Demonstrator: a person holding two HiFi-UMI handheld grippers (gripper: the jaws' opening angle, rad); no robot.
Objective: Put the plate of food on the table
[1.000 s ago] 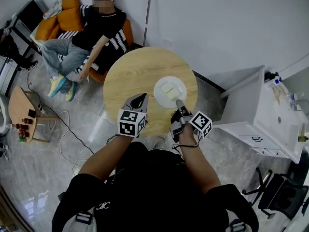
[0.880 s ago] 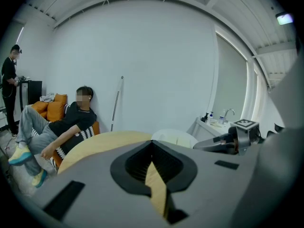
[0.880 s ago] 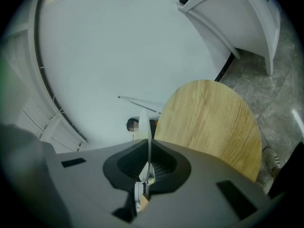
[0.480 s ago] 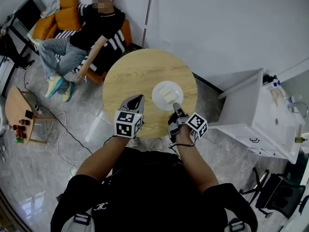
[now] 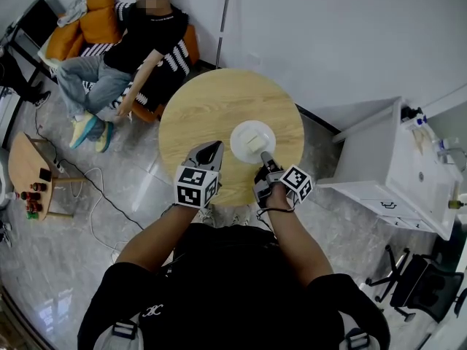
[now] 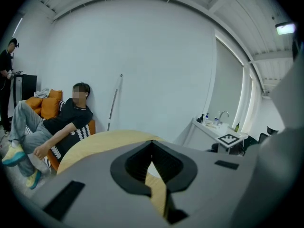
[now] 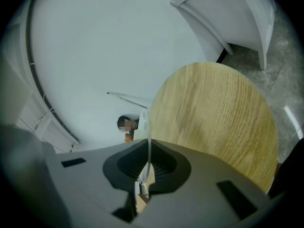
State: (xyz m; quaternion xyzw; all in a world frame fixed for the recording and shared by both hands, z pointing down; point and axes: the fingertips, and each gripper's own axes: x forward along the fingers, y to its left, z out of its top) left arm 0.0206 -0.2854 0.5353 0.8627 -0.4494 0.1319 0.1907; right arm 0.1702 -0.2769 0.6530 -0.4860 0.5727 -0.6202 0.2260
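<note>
The right gripper (image 5: 267,159) is pinching the near rim of the white plate (image 5: 240,135), its jaws drawn in to the thickness of that rim; in the right gripper view the plate is showing edge-on as a thin white line running out from between the black pads (image 7: 164,167). The plate is lying level over the round wooden table (image 5: 208,108), on its right part and toward the near edge; a pale square piece of food (image 5: 255,144) is sitting in the plate's middle. From above the plate seems to be at or just over the tabletop, though whether its base is touching the wood I cannot tell.

The left gripper (image 5: 214,147) is hovering over the table's near edge, just left of the plate and apart from it; its jaw tips are meeting and gripping nothing, with only the table's wood showing through the slit behind them.

Beyond the table a person (image 5: 139,46) is sitting back on an orange-cushioned sofa (image 5: 98,26) against the wall; a white cabinet (image 5: 394,170) is standing to the table's right; a small low side table (image 5: 25,168) is standing on the floor at the far left.
</note>
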